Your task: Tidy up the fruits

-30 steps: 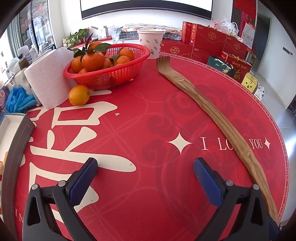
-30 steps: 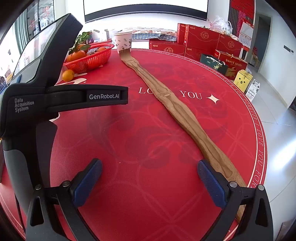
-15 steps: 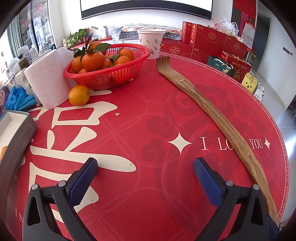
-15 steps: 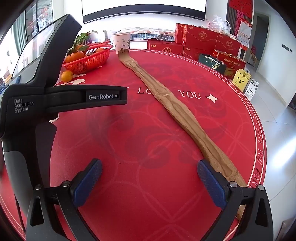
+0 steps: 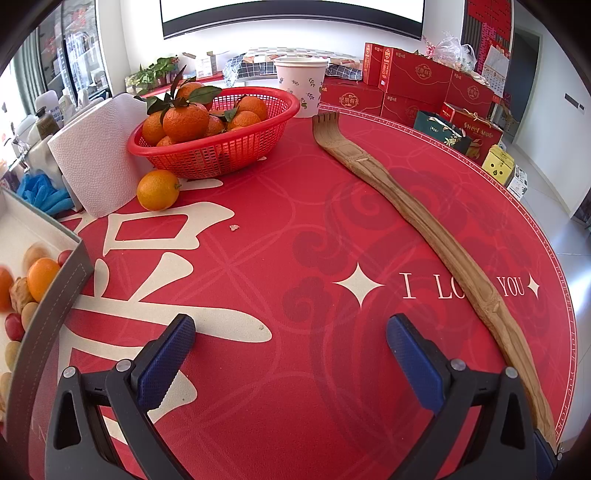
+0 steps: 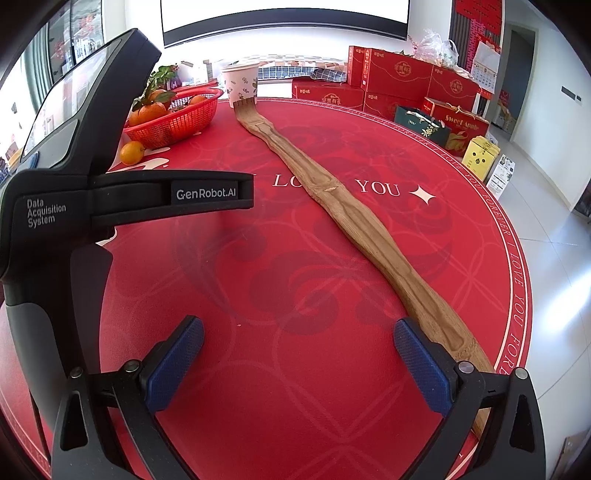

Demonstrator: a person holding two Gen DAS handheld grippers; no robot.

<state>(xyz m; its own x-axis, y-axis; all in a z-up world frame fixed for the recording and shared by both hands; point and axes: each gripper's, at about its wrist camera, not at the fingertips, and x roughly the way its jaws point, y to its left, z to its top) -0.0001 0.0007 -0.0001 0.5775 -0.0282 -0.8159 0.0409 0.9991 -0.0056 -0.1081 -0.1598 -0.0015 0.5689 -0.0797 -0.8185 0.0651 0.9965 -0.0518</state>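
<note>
left wrist view: left gripper (image 5: 290,341) and right gripper (image 6: 297,345) gape wide, empty, over bare red mat (image 5: 295,229); loose orange (image 5: 158,189) touches the basket (image 5: 218,155) foot.

"I LOVE YOU" on tablecloth (image 6: 332,295), "GenRobot.AI" on left tool (image 6: 207,193)

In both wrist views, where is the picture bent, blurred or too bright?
Left wrist view: the wooden back scratcher looks curved by the fisheye lens; the fruits in the box at the left edge are blurred. Right wrist view: the screen on the wall is washed out white; the table rim bows.
</note>
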